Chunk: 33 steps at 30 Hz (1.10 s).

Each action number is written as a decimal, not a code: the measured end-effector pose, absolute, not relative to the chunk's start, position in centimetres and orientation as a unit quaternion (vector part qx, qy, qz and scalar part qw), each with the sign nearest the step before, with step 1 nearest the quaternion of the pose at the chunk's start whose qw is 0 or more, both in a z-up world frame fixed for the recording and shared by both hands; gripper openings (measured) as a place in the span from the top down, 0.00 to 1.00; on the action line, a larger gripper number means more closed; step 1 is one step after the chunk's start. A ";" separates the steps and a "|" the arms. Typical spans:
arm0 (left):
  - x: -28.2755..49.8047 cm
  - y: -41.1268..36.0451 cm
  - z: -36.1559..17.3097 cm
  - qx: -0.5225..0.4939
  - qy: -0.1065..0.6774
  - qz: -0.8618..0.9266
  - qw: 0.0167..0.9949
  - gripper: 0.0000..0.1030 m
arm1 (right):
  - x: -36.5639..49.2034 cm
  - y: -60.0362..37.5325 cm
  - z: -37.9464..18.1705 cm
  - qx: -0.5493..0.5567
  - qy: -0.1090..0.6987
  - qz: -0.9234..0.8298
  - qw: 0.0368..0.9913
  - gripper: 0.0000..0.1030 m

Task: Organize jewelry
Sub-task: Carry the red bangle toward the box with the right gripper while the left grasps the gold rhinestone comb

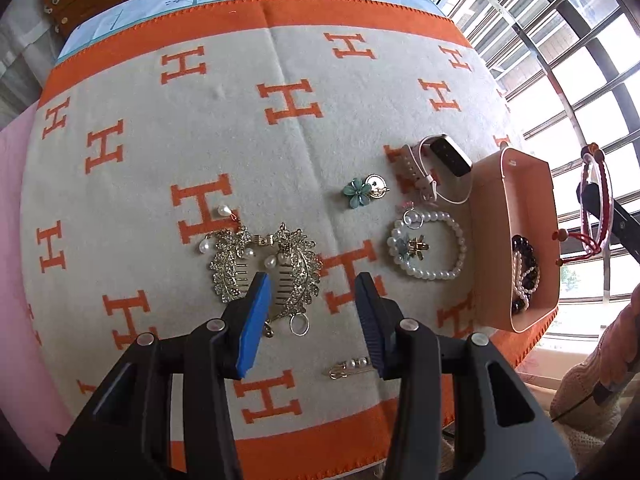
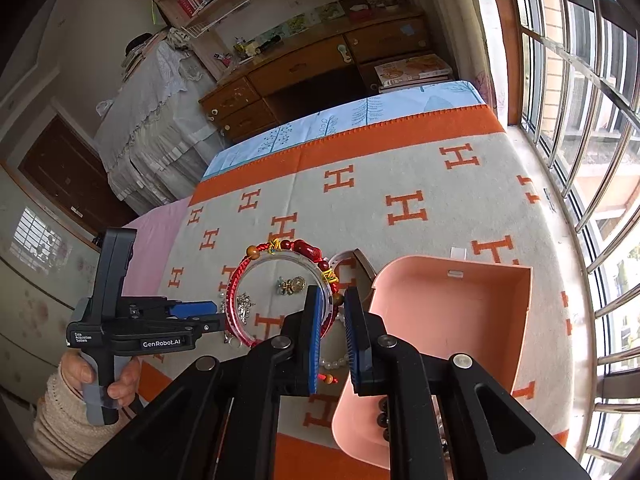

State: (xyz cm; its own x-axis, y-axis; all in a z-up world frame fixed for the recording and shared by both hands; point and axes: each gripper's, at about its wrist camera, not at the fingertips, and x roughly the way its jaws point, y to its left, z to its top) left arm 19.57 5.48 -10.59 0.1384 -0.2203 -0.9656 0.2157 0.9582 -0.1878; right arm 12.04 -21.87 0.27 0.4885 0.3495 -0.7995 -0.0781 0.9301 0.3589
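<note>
On the blanket (image 1: 240, 128), the watch (image 1: 444, 160) lies behind the pearl bracelet (image 1: 428, 244), with the box (image 1: 488, 216) to their right and two brooches (image 1: 264, 268) to the left.

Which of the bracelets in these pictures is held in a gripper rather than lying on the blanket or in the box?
The red cord bracelet, clamped with a clear bangle in the right gripper; the pearl bracelet lies on the blanket.

Matt felt blanket (image 1: 248, 168), smooth plastic box (image 1: 490, 248), glossy pearl bracelet (image 1: 430, 244)
</note>
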 end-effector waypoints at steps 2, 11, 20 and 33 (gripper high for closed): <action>19.7 5.1 -11.2 -0.002 0.646 -0.140 0.751 0.61 | 12.0 -22.1 0.2 0.139 0.489 0.126 0.852 0.89; 20.0 3.8 -13.0 0.037 0.650 -0.112 0.750 0.61 | 10.8 -23.2 0.1 0.144 0.485 0.124 0.854 0.89; 20.5 3.1 -14.2 0.063 0.656 -0.083 0.748 0.61 | 10.6 -23.9 -1.1 0.155 0.492 0.122 0.848 0.89; 20.4 3.0 -13.8 0.071 0.647 -0.052 0.757 0.77 | 10.2 -24.8 -2.1 0.167 0.491 0.122 0.846 0.89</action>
State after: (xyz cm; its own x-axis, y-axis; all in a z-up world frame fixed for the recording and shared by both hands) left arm 20.43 3.04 -13.82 0.1576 0.0138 -0.9874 0.1710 0.9844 0.0410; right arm 10.16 -24.78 -2.07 0.4878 0.3699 -0.7907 -0.0422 0.9147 0.4019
